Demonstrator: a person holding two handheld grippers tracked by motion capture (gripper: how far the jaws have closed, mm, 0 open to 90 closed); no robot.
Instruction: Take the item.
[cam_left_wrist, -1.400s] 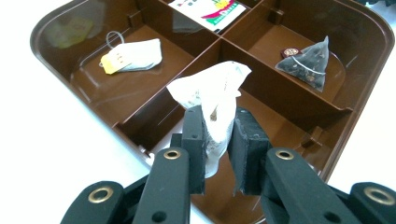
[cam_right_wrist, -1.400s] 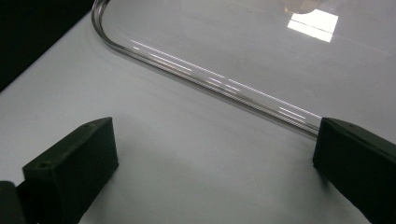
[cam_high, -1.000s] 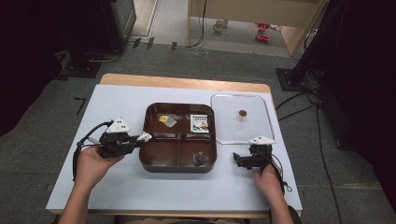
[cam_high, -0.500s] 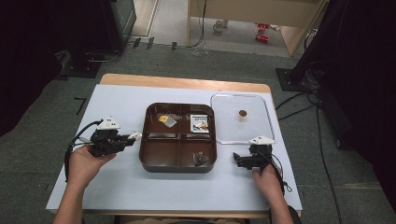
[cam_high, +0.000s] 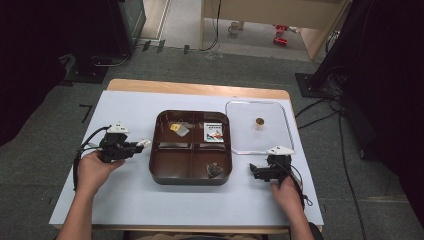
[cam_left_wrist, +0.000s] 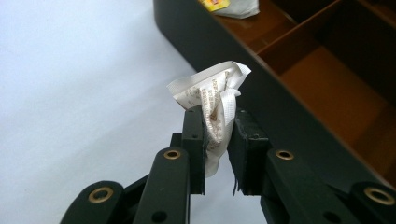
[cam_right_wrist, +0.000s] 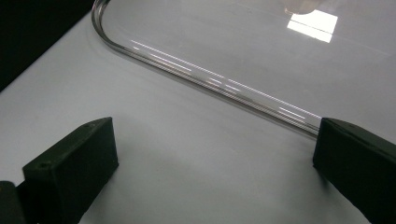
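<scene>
We see the left gripper (cam_left_wrist: 218, 140) clenched on a crumpled white sachet (cam_left_wrist: 212, 98) beside the tray (cam_high: 165, 172); its print is unreadable. The right gripper (cam_right_wrist: 215, 154) rests released.

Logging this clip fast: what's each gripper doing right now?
Left gripper: shut on a white packet, beside the tray.
Right gripper: open, empty, jaws spread over the table near the clear lid.
</scene>
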